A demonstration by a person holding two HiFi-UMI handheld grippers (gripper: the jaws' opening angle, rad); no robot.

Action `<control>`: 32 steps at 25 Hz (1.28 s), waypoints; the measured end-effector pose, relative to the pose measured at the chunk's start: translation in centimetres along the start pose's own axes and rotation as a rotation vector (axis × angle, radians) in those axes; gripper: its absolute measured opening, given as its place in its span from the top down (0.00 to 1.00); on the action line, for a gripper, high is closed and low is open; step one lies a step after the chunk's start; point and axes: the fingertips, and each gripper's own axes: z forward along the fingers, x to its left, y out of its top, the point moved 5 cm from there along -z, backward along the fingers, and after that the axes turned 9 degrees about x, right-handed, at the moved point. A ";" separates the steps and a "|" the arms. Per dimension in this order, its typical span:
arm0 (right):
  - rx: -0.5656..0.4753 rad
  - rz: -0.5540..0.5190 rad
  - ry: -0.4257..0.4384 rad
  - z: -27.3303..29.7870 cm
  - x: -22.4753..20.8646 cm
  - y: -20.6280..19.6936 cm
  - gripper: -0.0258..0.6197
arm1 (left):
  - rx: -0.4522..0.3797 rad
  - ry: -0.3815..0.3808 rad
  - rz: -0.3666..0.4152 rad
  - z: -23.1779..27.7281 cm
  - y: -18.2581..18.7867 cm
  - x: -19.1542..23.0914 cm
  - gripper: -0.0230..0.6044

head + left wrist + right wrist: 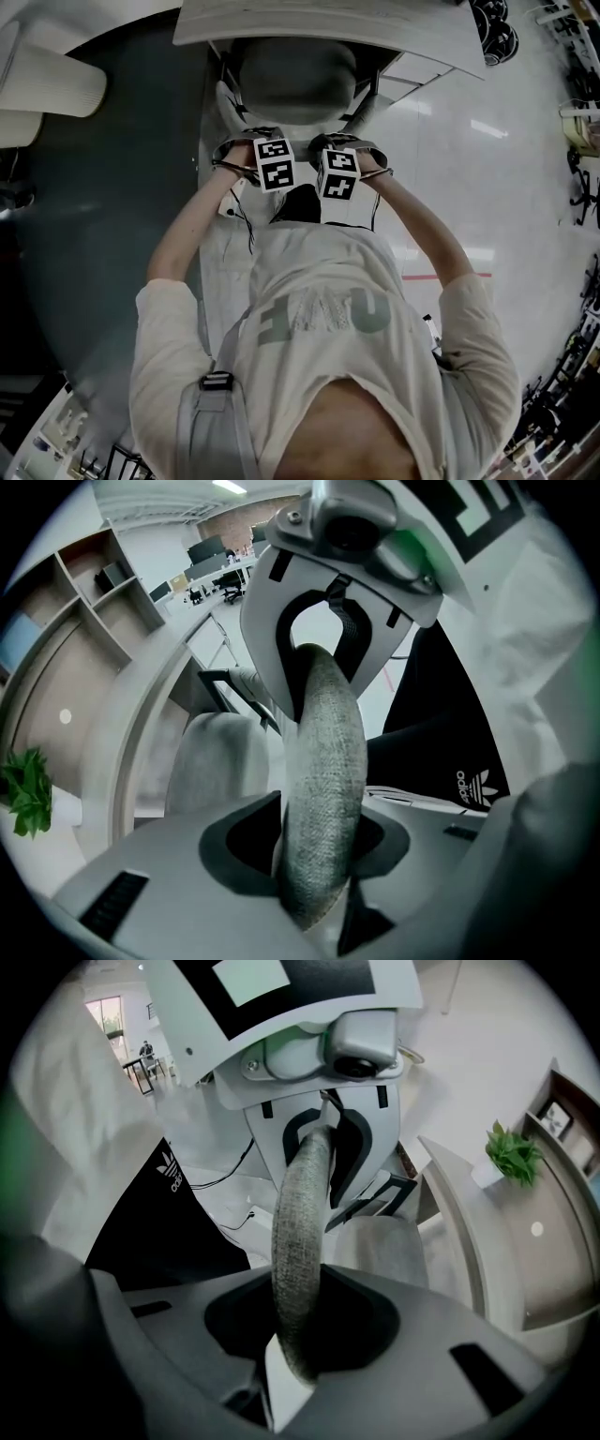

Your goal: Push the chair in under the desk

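Head view: you look steeply down on chair (pixel 295 80) and desk (pixel 328 23); left gripper (pixel 314 855) and right gripper (pixel 300 1335) views: very near, facing each other along the chair's back rim (pixel 323 761), which both share.

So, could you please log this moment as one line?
grey fabric chair backrest: upright, facing pale desk | left gripper: open around its rim | right gripper: shut on rim

— What are you wearing?
— A cream short-sleeved T-shirt (pixel 394 375) with grey-green lettering (pixel 323 316), black trousers (pixel 441 714) with a white trefoil logo (pixel 473 786), and a grey strap (pixel 220 431) with a black buckle (pixel 216 381).
— Your tools?
— My left gripper (pixel 314 846) and right gripper (pixel 300 1326): pale grey shells, each cube (pixel 275 162) black-and-white squares.
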 end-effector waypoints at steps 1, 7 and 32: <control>0.002 -0.001 -0.003 0.1 -0.7 -0.1 0.83 | 0.000 0.002 -0.003 0.1 0.1 0.7 0.72; 0.003 0.010 0.007 0.6 -4.1 -0.6 0.83 | 0.006 0.000 0.000 0.5 0.4 4.2 0.72; 0.047 0.000 0.026 1.1 -10.4 -3.1 0.82 | -0.074 -0.019 0.010 1.0 2.6 10.2 0.70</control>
